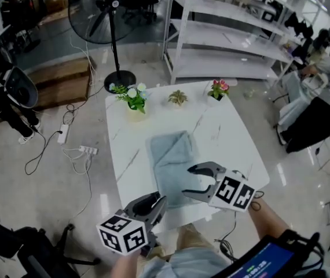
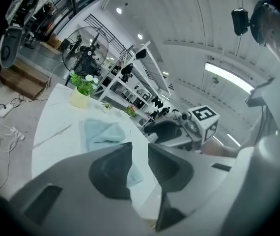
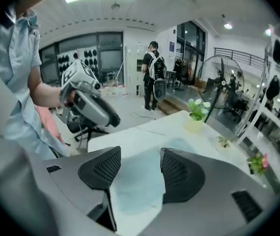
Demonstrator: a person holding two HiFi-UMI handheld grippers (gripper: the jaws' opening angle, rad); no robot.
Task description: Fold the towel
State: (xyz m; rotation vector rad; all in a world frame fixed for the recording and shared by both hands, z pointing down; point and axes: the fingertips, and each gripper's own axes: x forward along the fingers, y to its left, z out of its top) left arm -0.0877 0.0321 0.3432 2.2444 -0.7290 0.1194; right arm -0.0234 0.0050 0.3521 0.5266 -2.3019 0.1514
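One towel (image 1: pixel 173 161): pale blue, it lay flat on the white table (image 1: pixel 124 132) as a long, narrow rectangle, apparently folded over already.
Long axis: it ran from the table's near edge, by the person, away toward the far edge; the near short end lay closest to both hands.
Far edge: three small potted plants (image 1: pixel 133 97) stood in a row beyond the towel, well apart from it.
Nearer hand: the right gripper (image 1: pixel 186 181) hung over the towel's near right part, above the cloth and not touching it.
Right fingers: these stood wide apart with nothing between the pads (image 3: pixel 100 168); in the right gripper view only the towel and table showed through the gap, lower down.
Other hand: the left gripper (image 1: pixel 160 204) was off the towel's near left corner, over the table's near edge and farther from the cloth than its partner.
Left fingers: a narrow gap separated the pads (image 2: pixel 108 173), and they pinched nothing; in the left gripper view the towel showed through the slit, ahead and below.
Way to the cloth: from both sets of fingers the towel lay forward and down, its near corners the closest parts.
Likely next move: I judged that another fold would cross the long axis, so each hand would need to drop onto a near corner and carry that end toward the plants.
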